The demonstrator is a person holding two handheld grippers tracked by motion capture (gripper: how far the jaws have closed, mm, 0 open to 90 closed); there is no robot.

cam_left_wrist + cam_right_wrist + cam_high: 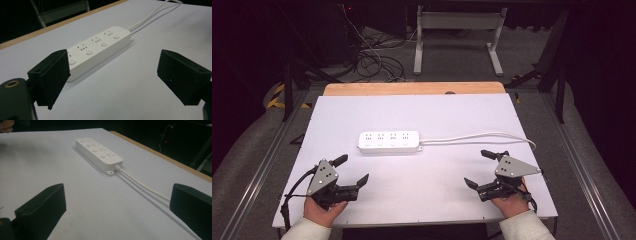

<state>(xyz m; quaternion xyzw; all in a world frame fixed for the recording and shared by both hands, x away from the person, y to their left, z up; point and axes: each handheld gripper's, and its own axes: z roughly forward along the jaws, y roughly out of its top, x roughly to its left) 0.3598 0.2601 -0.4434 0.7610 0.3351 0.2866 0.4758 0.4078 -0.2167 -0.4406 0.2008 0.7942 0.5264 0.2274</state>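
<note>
A white power strip with several sockets and round buttons lies flat at the middle of the white table top. Its white cable runs right toward the table's edge. My left gripper rests near the front left, open, nothing between its jaws; the strip lies ahead of it. My right gripper sits at the front right, open and empty, with the strip and cable stretching ahead.
A wooden strip borders the table's far edge. Beyond it stand white desk legs and a tangle of black cables on the floor. Metal rails run along both sides of the table.
</note>
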